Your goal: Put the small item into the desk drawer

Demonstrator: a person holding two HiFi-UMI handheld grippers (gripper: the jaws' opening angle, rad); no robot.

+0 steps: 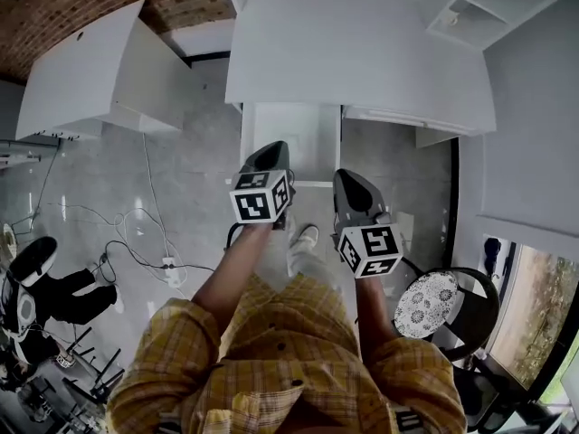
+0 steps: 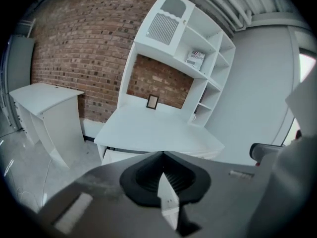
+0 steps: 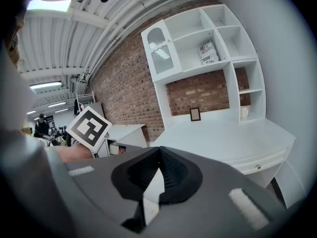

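A yellow checked shirt (image 1: 271, 360) fills the bottom centre of the head view, its two sleeves reaching up the frame toward the grippers. The left claw (image 1: 270, 150) sits just left of centre, beyond its black-and-white marker cube (image 1: 261, 197). In the left gripper view, the dark jaws of the left claw (image 2: 162, 153) press together at the tips with nothing between them. The right claw (image 1: 348, 179) sits just right of centre, near the left one but apart from it. In the right gripper view, the jaws of the right claw (image 3: 159, 148) also meet at the tips and hold nothing.

Just above both claws in the head view, the white desk drawer (image 1: 262, 129) stands pulled out from under the front edge of the white desk surface (image 1: 362, 52), which spans the upper centre. The small item cannot be made out in any view, so whether it lies in the drawer cannot be told.

In the left gripper view, a small dark picture frame (image 2: 152, 101) stands upright at the back of the surface. A white shelf unit (image 2: 208, 78) rises there against the red brick wall (image 2: 74, 58). A white side cabinet (image 1: 81, 80) stands at the upper left of the head view. Black cables (image 1: 136, 242) trail over the grey floor at the left, and a round patterned chair seat (image 1: 427, 304) sits at the lower right.
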